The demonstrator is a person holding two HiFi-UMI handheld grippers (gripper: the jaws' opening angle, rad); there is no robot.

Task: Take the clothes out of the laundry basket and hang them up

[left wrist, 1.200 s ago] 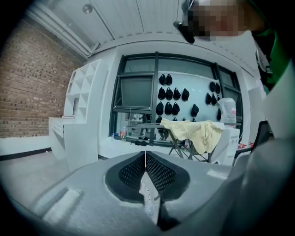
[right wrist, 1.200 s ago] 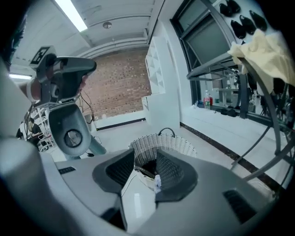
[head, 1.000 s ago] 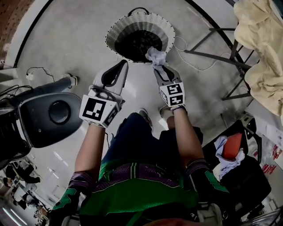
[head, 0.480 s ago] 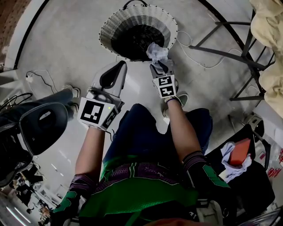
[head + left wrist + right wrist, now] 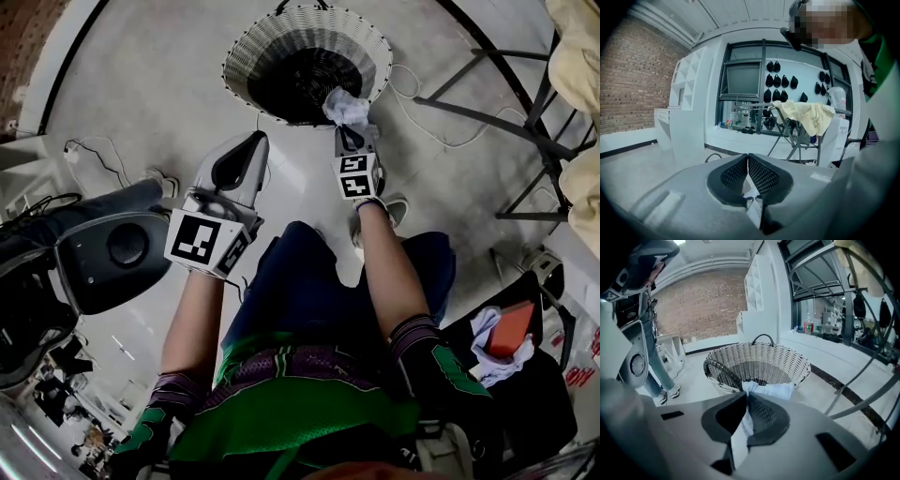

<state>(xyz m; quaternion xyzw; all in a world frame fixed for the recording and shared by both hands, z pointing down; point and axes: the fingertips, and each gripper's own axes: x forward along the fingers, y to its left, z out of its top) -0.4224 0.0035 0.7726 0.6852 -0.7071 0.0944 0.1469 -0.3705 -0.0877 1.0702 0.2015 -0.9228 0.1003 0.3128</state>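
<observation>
**A:** What has changed over the last second?

**B:** The right gripper (image 5: 349, 131) has reached further out, toward the wicker laundry basket (image 5: 246, 58). Its jaws were wide a second ago and are now closing on the pale cloth (image 5: 348, 106). In the head view the cloth sits over the basket's near rim. The left gripper (image 5: 256, 141) has barely moved, and its jaws stay pressed together.

**A:** Do the gripper views add anything?

**B:** Yes. The right gripper view shows the pinch itself, with the cloth (image 5: 774, 391) running down between the pads and bunched above the tips. The basket (image 5: 787, 363) stands just behind it. In the left gripper view, that gripper (image 5: 748, 157) points away from the basket. It faces a drying rack (image 5: 787, 136) draped with a yellowish garment (image 5: 808, 115).

**A:** And the arms?

**B:** Both forearms stretch forward and down. The right arm is extended furthest, and the left is held back beside it.
</observation>
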